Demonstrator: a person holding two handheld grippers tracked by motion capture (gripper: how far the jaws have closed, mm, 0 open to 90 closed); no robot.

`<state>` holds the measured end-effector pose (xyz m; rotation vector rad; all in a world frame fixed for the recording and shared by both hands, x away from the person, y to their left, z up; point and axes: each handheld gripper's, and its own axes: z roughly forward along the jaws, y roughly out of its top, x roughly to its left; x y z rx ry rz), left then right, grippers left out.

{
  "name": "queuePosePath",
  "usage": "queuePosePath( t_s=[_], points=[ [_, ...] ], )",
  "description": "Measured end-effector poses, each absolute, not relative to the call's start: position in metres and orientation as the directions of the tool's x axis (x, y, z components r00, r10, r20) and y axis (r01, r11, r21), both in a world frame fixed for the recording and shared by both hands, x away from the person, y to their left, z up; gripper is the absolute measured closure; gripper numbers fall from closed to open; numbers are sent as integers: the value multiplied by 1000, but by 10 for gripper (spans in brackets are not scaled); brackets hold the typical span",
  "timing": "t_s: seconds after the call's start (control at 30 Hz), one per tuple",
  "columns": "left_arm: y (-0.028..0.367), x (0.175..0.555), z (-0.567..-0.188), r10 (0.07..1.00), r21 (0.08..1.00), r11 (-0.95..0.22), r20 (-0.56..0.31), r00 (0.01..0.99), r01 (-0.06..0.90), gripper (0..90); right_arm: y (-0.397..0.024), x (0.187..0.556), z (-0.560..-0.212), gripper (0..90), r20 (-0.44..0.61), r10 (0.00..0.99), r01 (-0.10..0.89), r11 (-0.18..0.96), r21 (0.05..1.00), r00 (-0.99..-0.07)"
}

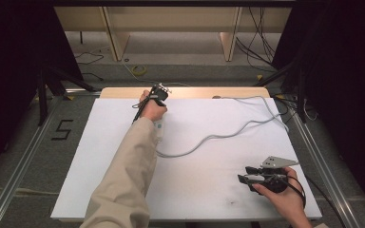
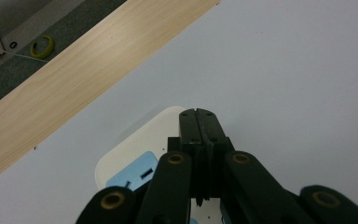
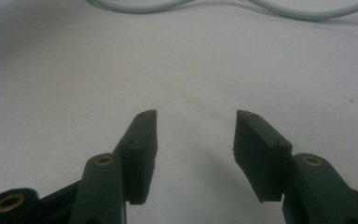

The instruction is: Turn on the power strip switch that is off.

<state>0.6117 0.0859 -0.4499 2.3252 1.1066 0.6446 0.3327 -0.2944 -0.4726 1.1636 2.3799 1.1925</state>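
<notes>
The power strip (image 2: 135,154) is seen near the far edge of the tabletop (image 1: 209,190), right under the left hand-held gripper (image 2: 199,116), whose jaws are shut tight with nothing between them. The strip's long side runs from far edge to near edge. The right hand-held gripper (image 3: 193,140) is held wide open and empty, well apart at the near right corner, so the left is nearer.

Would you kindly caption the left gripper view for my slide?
Shut left gripper poised over a white power strip on the white table.
</notes>
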Motion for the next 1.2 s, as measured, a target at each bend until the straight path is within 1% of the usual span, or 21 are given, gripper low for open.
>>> queuePosePath(
  t_s=[0.1,0.23,0.37,0.43,0.87,0.97,1.2],
  points=[
    [88,611,-449,810,610,-541,191,555,580,900,-294,332,-472,503,130,742,546,350,761,-658],
    [91,610,-447,806,592,-556,213,552,584,900,-292,332,-472,504,127,741,545,354,760,-659],
    [97,610,-448,808,572,-555,199,555,604,900,-293,332,-472,505,127,741,544,355,760,-660],
    [99,610,-449,814,580,-545,193,548,605,900,-293,332,-472,505,128,741,546,354,759,-659],
    [94,610,-448,812,594,-541,185,554,595,900,-292,332,-472,508,127,741,547,357,757,-659],
    [92,610,-447,805,582,-556,199,559,594,900,-292,333,-473,509,127,741,548,358,756,-659],
    [92,610,-448,811,581,-547,187,555,603,900,-292,333,-472,510,126,740,546,359,757,-661]
  ],
)
